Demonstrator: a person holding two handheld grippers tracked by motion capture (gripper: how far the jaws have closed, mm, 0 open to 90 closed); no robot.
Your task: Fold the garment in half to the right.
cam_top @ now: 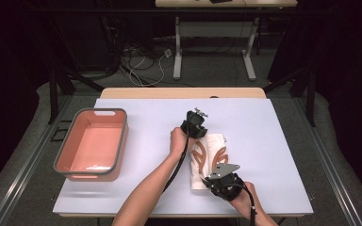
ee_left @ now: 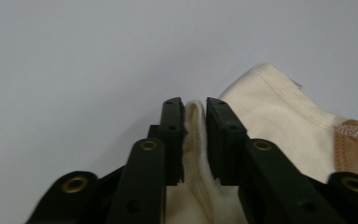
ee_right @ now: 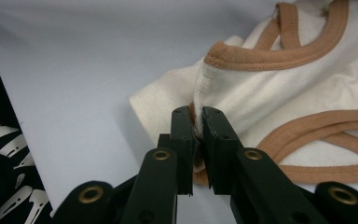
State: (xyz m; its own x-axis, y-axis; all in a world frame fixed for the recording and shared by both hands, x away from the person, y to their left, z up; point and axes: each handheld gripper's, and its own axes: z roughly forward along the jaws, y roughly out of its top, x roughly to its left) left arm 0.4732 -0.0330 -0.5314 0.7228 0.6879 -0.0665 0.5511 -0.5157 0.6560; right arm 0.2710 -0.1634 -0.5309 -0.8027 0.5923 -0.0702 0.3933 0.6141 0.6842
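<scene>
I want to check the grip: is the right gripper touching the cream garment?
Touching. In the right gripper view, the right gripper pinches a fold of the cream garment.

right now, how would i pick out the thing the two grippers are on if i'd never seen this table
On the pale lilac table, right of the salmon-pink tub, lies a folded cream garment between the left gripper and right gripper. It is the one cloth item there, marked by tan-brown trim in curved bands.

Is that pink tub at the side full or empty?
Empty. The high view looks straight into the pink tub and shows only its bare bottom; the cream garment lies on the table.
</scene>
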